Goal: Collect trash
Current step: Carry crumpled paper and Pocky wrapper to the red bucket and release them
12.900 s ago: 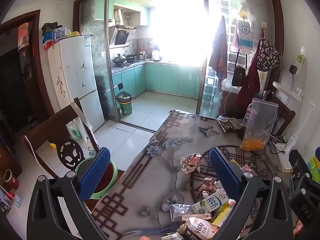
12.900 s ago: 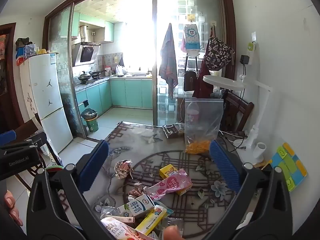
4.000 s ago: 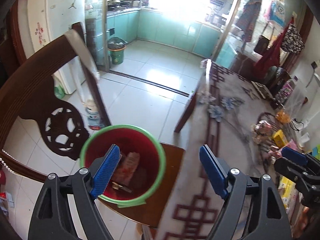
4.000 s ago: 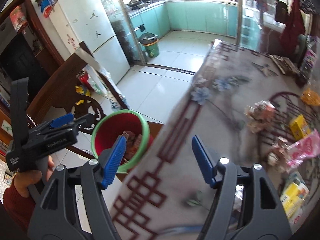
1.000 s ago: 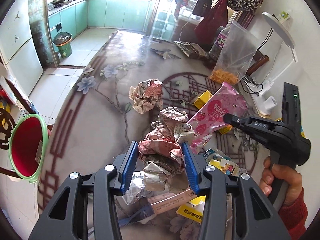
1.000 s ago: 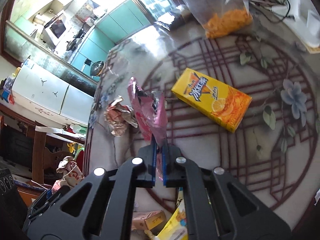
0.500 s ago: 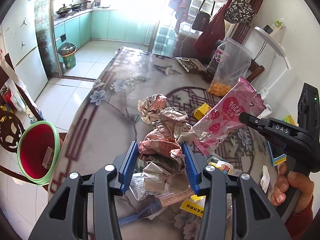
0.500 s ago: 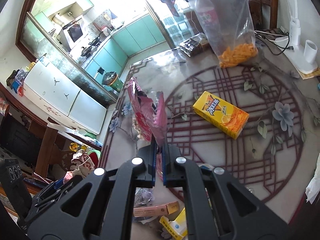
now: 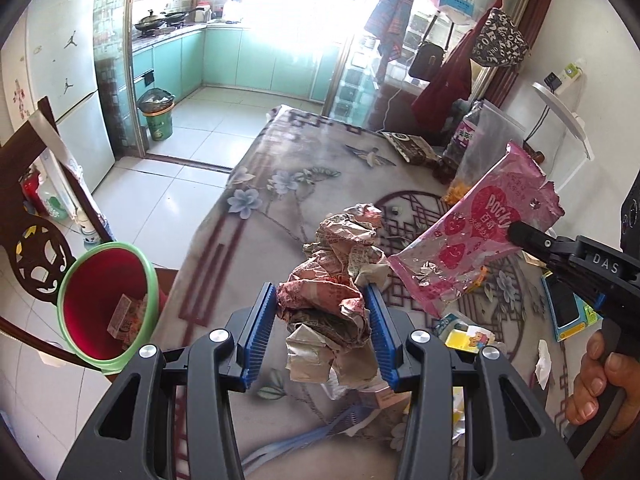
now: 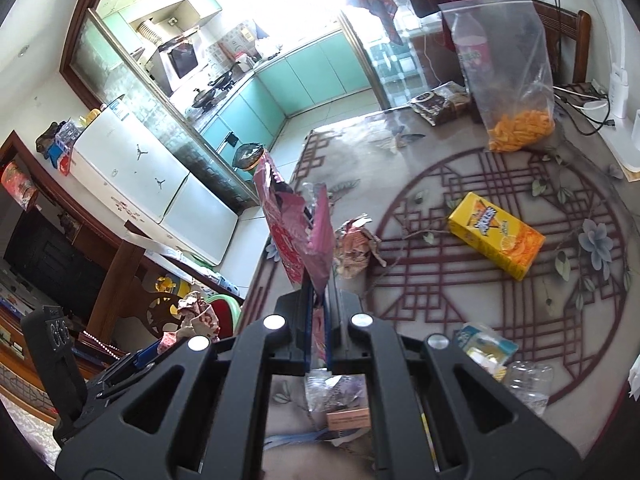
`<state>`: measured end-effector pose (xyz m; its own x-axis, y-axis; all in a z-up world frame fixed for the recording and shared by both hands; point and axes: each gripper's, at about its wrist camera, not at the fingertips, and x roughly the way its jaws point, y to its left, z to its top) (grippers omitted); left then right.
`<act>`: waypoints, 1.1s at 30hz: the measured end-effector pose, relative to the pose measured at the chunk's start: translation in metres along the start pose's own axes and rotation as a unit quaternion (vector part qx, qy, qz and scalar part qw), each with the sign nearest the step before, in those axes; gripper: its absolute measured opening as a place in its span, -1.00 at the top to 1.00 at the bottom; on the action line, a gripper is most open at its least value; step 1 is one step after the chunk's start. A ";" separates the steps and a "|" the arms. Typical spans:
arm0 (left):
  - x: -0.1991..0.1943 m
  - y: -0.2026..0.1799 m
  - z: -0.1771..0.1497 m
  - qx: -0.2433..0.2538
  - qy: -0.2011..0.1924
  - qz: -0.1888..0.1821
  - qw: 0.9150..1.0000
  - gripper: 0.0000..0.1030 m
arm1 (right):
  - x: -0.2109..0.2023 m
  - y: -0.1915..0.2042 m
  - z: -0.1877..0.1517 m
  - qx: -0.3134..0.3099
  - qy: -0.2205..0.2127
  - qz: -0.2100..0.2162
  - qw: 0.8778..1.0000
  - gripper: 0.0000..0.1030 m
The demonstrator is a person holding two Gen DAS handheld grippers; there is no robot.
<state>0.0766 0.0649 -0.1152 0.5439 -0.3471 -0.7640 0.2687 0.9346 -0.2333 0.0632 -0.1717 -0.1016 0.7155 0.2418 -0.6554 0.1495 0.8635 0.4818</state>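
Note:
My left gripper [image 9: 320,314] is shut on a crumpled paper wrapper [image 9: 328,304] and holds it above the table's left part. My right gripper [image 10: 318,304] is shut on a pink Pocky wrapper [image 10: 298,240], lifted above the table; the wrapper also shows in the left wrist view [image 9: 476,236]. The red bin with a green rim [image 9: 104,304] stands on a chair to the left of the table, with some trash inside. Another crumpled wrapper [image 10: 356,248] and a yellow juice carton [image 10: 496,236] lie on the table.
The patterned table [image 9: 256,216] holds a zip bag of orange snacks [image 10: 516,80], a dark snack packet [image 10: 438,102], a small milk carton [image 10: 486,346] and more wrappers near its front edge. A wooden chair back [image 9: 44,160] stands left, beside the bin.
Both grippers have risen and tilted up with their wrappers held. The bin has come closer into the left wrist view at lower left.

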 end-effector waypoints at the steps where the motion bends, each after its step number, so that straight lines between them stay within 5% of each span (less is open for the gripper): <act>1: -0.001 0.006 0.001 -0.002 0.000 0.001 1.000 0.17 | 0.003 0.006 -0.001 -0.002 0.001 0.002 1.000 0.91; 33: -0.004 0.205 0.015 -0.062 0.018 0.023 0.998 0.17 | 0.105 0.185 -0.051 -0.043 0.050 0.012 0.998 0.91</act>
<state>0.1414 0.2566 -0.1516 0.5240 -0.3017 -0.7965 0.1415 0.9530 -0.2679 0.1316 0.0360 -0.1109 0.6462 0.3026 -0.7006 0.0711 0.8902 0.4500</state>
